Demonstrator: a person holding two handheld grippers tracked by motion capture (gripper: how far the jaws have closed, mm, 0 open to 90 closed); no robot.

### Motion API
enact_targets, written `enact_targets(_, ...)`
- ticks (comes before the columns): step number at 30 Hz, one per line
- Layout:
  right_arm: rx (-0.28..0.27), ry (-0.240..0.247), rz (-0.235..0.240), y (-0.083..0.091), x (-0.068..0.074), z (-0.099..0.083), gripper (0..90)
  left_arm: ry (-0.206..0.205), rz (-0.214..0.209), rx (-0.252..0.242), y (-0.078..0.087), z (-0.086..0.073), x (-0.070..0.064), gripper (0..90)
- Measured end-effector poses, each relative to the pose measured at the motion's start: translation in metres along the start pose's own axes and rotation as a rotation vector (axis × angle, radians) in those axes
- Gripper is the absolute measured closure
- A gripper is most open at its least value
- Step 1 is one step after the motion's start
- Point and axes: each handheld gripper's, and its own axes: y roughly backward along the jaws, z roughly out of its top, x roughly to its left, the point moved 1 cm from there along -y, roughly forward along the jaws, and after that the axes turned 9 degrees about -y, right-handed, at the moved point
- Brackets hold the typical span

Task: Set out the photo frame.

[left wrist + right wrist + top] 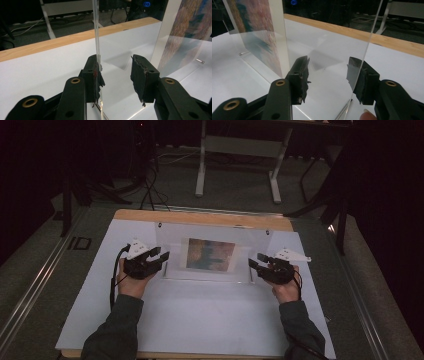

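High view shows the clear acrylic upright picture stand (210, 254) with a colourful printed picture (210, 253) near the far wooden edge of the white table (200, 320), the left gripper (159, 256) and right gripper (256, 260) wide apart astride its side edges.

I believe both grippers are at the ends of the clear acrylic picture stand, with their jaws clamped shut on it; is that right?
Not quite: both the left gripper and the right gripper are at the ends of the acrylic stand, but the gripper views show their jaws open around its edges.
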Motion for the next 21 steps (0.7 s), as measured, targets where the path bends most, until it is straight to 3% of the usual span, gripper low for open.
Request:
enact_targets(8, 0.009, 0.009, 0.005, 0.0008, 0.005, -0.0009, 50.0, 0.011, 0.0, 0.017, 0.0059, -0.003, -0.0006, 59.4)
enact_targets(21, 0.017, -0.008, 0.016, -0.0022, 0.0021, 0.0007, 50.2, 0.015, -0.009, 0.0, 0.0018, -0.0051, 0.0034, 59.1)
